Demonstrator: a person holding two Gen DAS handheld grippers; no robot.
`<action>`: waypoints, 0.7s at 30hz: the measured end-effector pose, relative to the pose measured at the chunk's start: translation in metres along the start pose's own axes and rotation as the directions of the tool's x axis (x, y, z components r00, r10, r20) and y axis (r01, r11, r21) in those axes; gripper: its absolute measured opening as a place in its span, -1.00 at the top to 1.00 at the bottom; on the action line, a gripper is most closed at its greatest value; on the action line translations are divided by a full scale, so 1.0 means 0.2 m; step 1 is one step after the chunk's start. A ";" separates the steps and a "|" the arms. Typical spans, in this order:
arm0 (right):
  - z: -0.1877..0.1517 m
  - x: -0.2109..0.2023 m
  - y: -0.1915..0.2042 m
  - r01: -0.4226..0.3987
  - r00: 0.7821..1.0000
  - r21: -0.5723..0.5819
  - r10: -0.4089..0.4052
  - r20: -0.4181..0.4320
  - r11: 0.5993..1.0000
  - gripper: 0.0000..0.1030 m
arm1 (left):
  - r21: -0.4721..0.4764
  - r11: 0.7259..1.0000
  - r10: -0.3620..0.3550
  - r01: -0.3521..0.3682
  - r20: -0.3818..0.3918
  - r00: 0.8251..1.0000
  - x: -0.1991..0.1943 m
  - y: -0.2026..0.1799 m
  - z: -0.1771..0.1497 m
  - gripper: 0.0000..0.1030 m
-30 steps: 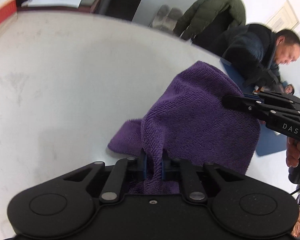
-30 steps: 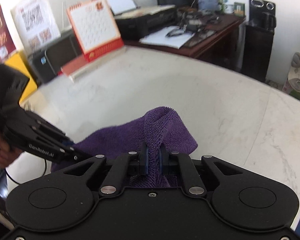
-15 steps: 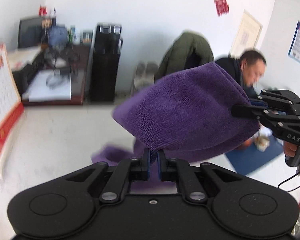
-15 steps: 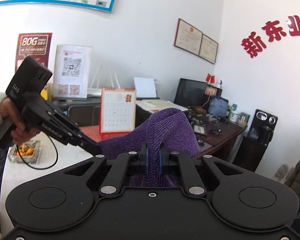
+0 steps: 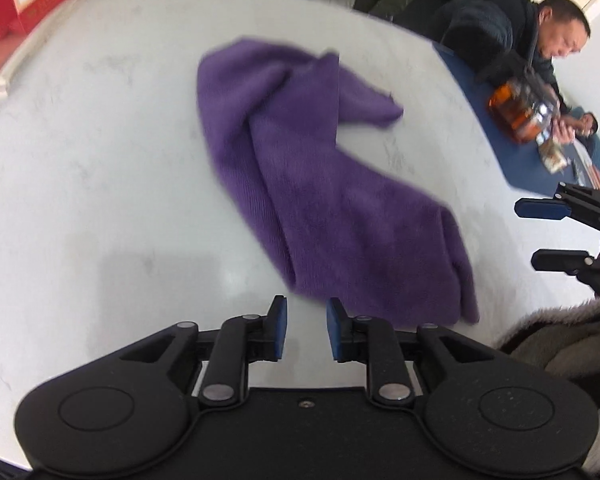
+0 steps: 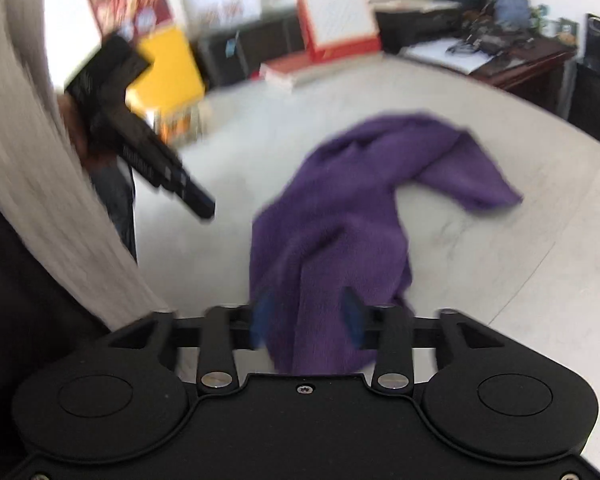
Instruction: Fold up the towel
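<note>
Purple terry towel [image 5: 324,184] is lying crumpled on the white marble table [image 5: 100,168]. The left gripper [image 5: 303,330] is opening its empty fingers beside the towel's near edge. The right gripper [image 6: 308,314] is opening too, fingers straddling cloth without pressing it. No lettering is reading clearly.

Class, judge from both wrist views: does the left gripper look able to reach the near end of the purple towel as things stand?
Probably yes. The left gripper, jaws opening and empty, sits just short of the purple towel on the white table; nothing lies between them.
</note>
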State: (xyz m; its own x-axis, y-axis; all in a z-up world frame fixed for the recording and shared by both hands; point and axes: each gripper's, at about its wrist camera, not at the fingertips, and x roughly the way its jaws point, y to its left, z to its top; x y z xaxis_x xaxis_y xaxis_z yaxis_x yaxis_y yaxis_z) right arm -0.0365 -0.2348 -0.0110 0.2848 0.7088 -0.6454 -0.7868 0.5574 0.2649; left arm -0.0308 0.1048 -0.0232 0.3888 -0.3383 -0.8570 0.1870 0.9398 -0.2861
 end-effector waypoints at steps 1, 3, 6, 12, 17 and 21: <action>0.02 -0.04 -0.03 0.008 0.999 0.033 -0.010 0.035 0.999 -0.12 | 0.023 1.000 -0.001 0.001 0.019 1.000 0.00 -0.02 0.03 0.60; 0.06 -0.03 -0.10 0.072 0.995 0.092 -0.077 0.056 0.993 -0.12 | 0.089 0.996 -0.004 -0.002 0.063 0.998 0.05 -0.07 0.16 0.58; 0.09 0.07 -0.14 0.139 0.989 0.162 -0.146 0.033 0.977 -0.12 | 0.172 0.985 0.002 -0.021 0.108 0.994 0.16 -0.13 0.36 0.50; 0.07 0.28 -0.07 0.187 0.982 0.189 -0.183 -0.038 0.964 -0.12 | 0.333 0.939 0.055 -0.084 0.098 0.994 0.48 -0.22 0.70 0.32; 0.04 0.37 -0.02 0.235 0.971 0.178 -0.221 -0.097 0.956 -0.20 | 0.418 0.899 0.127 -0.127 0.027 0.992 0.73 -0.22 0.87 0.30; 0.01 0.38 -0.01 0.242 0.969 0.198 -0.224 -0.109 0.950 -0.28 | 0.459 0.881 0.147 -0.117 -0.030 0.989 0.85 -0.21 0.90 0.30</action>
State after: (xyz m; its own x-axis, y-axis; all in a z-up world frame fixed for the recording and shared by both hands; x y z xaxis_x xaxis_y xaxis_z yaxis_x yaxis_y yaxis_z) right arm -0.0114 -0.1817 -0.0594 0.3923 0.5147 -0.7623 -0.5705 0.7863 0.2373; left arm 0.1889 -0.0013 -0.0799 0.3850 -0.1952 -0.9020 0.5333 0.8447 0.0448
